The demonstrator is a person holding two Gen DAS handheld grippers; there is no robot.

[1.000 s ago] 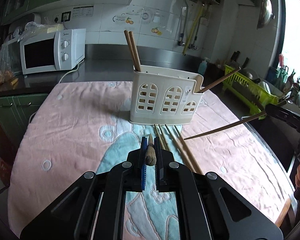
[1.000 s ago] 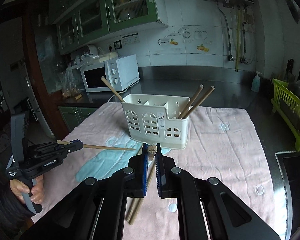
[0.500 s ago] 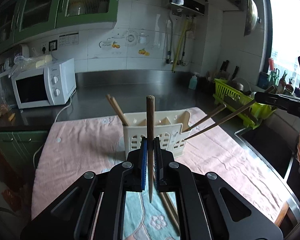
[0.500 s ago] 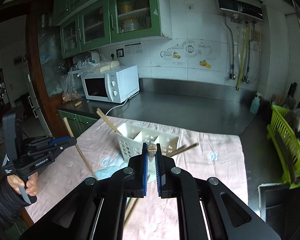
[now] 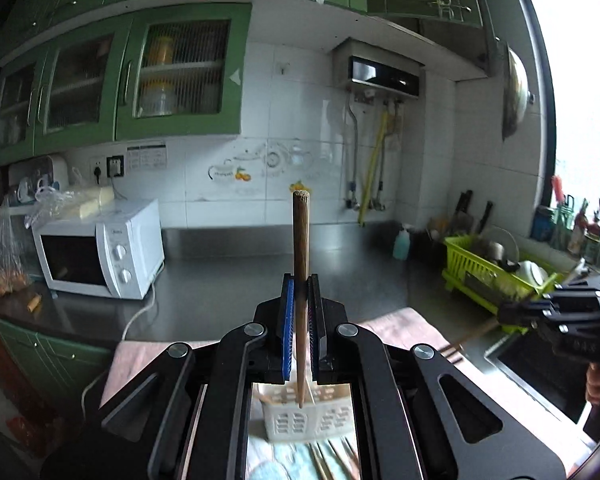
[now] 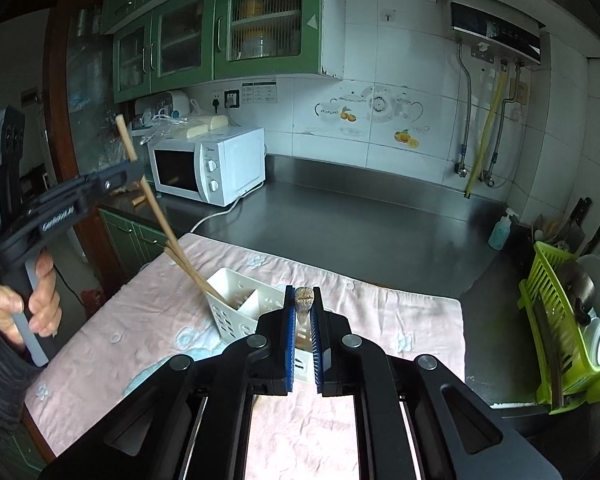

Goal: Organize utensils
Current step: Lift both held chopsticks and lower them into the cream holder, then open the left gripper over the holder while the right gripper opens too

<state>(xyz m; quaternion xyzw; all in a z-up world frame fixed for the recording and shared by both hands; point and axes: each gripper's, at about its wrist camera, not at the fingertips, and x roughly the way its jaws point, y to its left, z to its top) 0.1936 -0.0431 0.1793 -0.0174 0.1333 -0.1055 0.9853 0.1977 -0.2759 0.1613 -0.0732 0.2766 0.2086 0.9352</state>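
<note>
Below, at lower centre, the white holder (image 6: 236,304) contains chopsticks; each gripper, left (image 5: 300,292) and right (image 6: 303,308), clamps one wooden chopstick (image 5: 300,240) above it.

A second ago the left gripper (image 5: 300,292) was low over the pink cloth (image 6: 148,312) with its brown wooden chopstick (image 5: 300,264) lying flat along the jaws, only the butt end showing. It has since risen, and the chopstick now stands nearly upright, its tip hanging above the white plastic utensil holder (image 5: 300,420), which has dropped to the bottom of the left wrist view. The right gripper (image 6: 302,312) has lifted too: the holder (image 6: 240,304) now sits partly behind its jaws, and the wall cabinets fill more of both views.
</note>
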